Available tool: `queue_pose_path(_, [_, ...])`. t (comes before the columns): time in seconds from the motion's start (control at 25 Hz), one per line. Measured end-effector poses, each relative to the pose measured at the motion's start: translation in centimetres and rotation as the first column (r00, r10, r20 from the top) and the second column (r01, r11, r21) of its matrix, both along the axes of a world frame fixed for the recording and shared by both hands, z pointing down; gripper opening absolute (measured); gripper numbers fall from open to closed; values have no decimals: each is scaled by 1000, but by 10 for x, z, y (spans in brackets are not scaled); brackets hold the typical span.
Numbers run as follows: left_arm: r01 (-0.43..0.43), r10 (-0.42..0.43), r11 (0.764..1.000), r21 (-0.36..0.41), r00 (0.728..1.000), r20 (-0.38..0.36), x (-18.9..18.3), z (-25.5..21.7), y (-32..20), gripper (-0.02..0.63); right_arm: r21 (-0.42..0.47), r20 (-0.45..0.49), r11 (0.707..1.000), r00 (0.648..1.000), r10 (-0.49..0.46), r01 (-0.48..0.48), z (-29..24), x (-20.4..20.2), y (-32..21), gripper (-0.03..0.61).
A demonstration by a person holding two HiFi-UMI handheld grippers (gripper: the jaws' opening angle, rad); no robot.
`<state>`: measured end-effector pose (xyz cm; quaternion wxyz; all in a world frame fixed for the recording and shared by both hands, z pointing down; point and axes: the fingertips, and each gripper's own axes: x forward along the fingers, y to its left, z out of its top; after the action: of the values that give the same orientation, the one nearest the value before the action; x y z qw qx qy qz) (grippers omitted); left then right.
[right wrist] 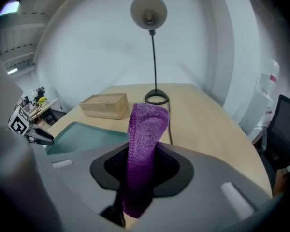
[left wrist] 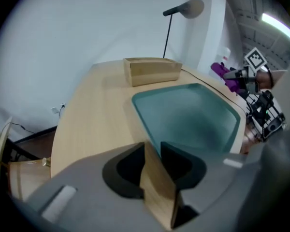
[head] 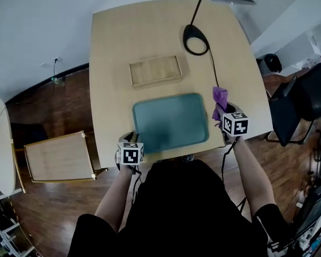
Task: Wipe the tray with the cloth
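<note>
Tan counter [head: 112, 63] is carrying a teal tray [head: 171, 96] near centre, with a wooden box [head: 155, 70] just beyond it and a lamp [head: 196, 39] at far right. Right claw [right wrist: 141, 153] is clenching the purple cloth [head: 220, 98], holding it upright beside the tray's right edge. Left claw [left wrist: 154, 151] is hanging released by the tray's near-left corner. Dark wood floor [head: 53, 106] is showing around, chair [head: 302, 98] at right.

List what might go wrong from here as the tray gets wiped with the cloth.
1. The tray lies unheld: the left hand-held gripper is open by its near left corner, so wiping may push the tray toward the wooden box.
2. The right hand-held gripper pinches the purple cloth as a narrow bunch; it may slip out or wipe only a strip.
3. The lamp cord runs just beside that gripper and might snag.
</note>
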<state>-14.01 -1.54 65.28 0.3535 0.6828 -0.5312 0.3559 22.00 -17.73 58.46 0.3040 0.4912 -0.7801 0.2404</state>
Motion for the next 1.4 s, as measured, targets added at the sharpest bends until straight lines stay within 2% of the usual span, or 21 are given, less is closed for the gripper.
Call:
queue_pose_path(0.12, [-23, 23, 1000, -16, 1000, -6, 9, -2, 19, 129, -62, -71, 996, 995, -74, 69, 23, -34, -2, 104])
queue_pose_path(0.32, [-9, 8, 996, -92, 1000, -12, 20, 6, 50, 115, -131, -150, 984, 979, -139, 120, 56, -60, -16, 104])
queue_pose_path(0.52, [92, -96, 994, -63, 994, -58, 21, 8, 42, 87, -136, -220, 980, 960, -173, 145, 72, -79, -21, 104])
queue_pose_path(0.6, [89, -93, 994, -60, 992, -81, 21, 7, 44, 87, -134, -230, 979, 956, -183, 155, 63, -96, -19, 104])
queue_pose_path(0.68, [73, -79, 995, -62, 990, -112, 21, 7, 47, 87, -152, -216, 976, 958, -188, 157, 65, -114, -15, 104])
queue_pose_path(0.8, [35, -45, 997, -65, 988, -150, 22, 7, 46, 92, -197, -145, 968, 972, -185, 155, 80, -144, -10, 104])
queue_pose_path(1.04, [-50, 30, 995, -84, 974, -224, 26, 6, 47, 100, -223, -98, 959, 974, -203, 177, 85, -204, 2, 104])
queue_pose_path(1.24, [-90, 60, 991, -102, 963, -261, 27, 4, 46, 103, -231, -51, 941, 963, -266, 247, 78, -256, 14, 106])
queue_pose_path(1.4, [-115, 79, 987, -116, 958, -276, 30, 3, 47, 106, -237, -17, 912, 938, -347, 334, 76, -305, 31, 107])
